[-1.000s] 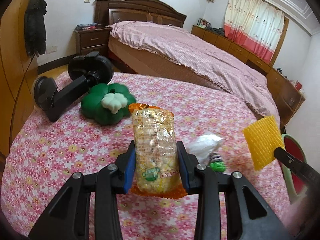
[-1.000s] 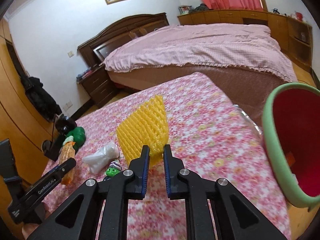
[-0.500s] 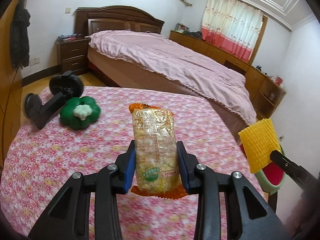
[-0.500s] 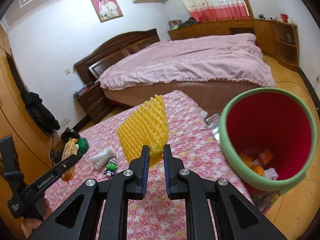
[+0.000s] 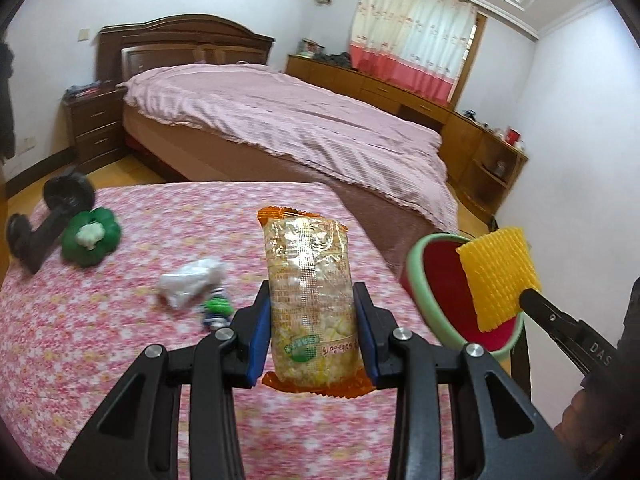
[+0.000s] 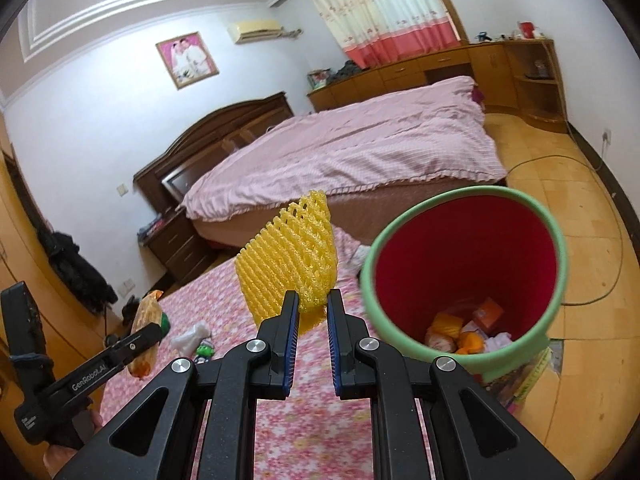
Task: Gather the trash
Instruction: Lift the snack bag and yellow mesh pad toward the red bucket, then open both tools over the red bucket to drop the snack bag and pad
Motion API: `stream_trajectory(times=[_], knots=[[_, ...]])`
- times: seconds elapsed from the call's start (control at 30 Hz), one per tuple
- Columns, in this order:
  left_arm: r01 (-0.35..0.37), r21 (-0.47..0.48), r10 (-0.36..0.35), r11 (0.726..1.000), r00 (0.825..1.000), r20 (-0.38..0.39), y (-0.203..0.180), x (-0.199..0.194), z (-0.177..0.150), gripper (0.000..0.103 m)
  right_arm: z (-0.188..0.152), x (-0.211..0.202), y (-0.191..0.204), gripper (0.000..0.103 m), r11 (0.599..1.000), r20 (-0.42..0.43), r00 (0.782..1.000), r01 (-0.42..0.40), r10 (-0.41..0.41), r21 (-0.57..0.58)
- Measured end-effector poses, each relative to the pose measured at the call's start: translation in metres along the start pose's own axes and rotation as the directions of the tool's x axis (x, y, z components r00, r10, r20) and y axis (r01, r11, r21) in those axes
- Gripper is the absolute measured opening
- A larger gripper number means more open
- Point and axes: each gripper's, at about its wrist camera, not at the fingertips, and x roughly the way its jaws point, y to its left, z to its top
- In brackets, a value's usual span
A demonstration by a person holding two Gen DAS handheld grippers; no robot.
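My left gripper (image 5: 313, 330) is part open, both pads pressed on a snack packet (image 5: 310, 298), held upright above the flowered table (image 5: 100, 344), short of the bin (image 5: 420, 280)

My right gripper (image 6: 312, 312) is nearly closed, pinching the bottom edge of a yellow foam net (image 6: 290, 264); the net stands up just beside the bin rim, on the table side

Bin is off the table edge: green rim, red inside, wrappers at the bottom, base cut off by my gripper

On the table, away from the bin: crumpled white paper (image 5: 190, 282), small green thing (image 5: 216, 308) too blurred to name
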Motion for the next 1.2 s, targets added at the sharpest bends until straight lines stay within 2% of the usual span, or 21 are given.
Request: stream_trajectory(times=[0.33, 0.63, 0.83, 1.2], knots=[[0.077, 0.097, -0.072, 0.992, 0.996, -0.053, -0.065, 0.027, 0.003, 0.038, 0.007, -0.016, -0.045, 0.013, 0.995, 0.036, 0.997, 0.065, -0.068, 0.081], [0.168, 0.158, -0.151, 0.973, 0.982, -0.115, -0.117, 0.061, 0.001, 0.038, 0.010, -0.017, -0.084, 0.013, 0.982, 0.024, 0.991, 0.127, -0.132, 0.142], [0.217, 0.191, -0.190, 0.957, 0.970, -0.150, -0.141, 0.088, -0.007, 0.038, 0.008, -0.014, -0.103, 0.013, 0.973, 0.010, 0.986, 0.160, -0.164, 0.165], [0.251, 0.227, -0.198, 0.941, 0.953, -0.230, -0.166, 0.130, -0.020, 0.038, 0.006, -0.003, -0.128, 0.016, 0.960, -0.014, 0.977, 0.211, -0.212, 0.185]])
